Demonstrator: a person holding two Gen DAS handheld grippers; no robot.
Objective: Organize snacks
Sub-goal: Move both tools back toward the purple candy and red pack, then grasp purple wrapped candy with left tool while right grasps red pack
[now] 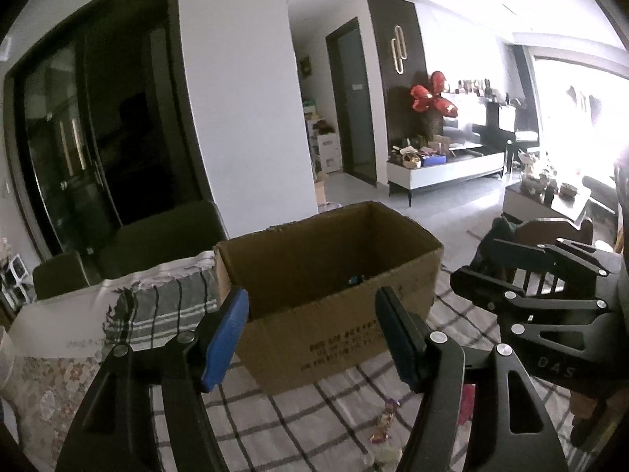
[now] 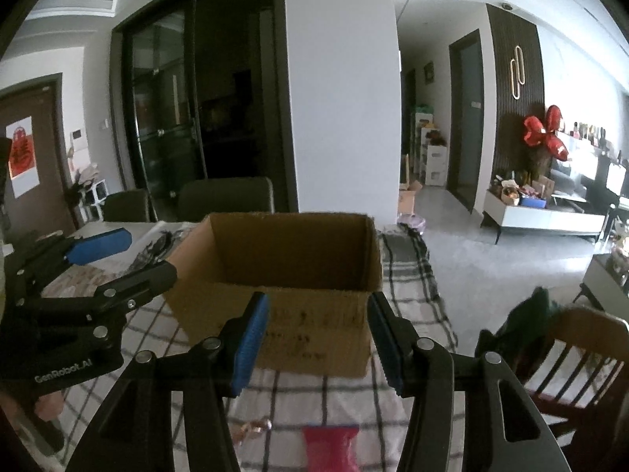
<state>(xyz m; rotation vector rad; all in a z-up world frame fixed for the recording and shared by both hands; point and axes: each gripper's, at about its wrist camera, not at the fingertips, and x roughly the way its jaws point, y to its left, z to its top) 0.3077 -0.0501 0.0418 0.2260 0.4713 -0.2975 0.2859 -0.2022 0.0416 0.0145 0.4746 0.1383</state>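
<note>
An open brown cardboard box [image 1: 330,275] [image 2: 291,275] stands on the checked tablecloth. Inside it, a small bluish item [image 1: 355,280] shows at the bottom. My left gripper [image 1: 314,338] is open just short of the box's near side, nothing between its blue pads. My right gripper [image 2: 318,342] is also open and empty, facing the box's front wall. Each gripper shows in the other's view: the right gripper [image 1: 475,263] to the box's right, the left gripper [image 2: 133,259] to its left. A pink packet [image 2: 332,446] and a small wrapped candy [image 1: 383,423] lie on the cloth below the grippers.
The table [image 1: 295,413] is covered by a checked cloth, with a folded grey striped cloth [image 1: 157,306] left of the box. A wooden chair [image 2: 570,354] with dark clothing on it stands at the right. Dark chairs [image 2: 224,196] stand behind the table.
</note>
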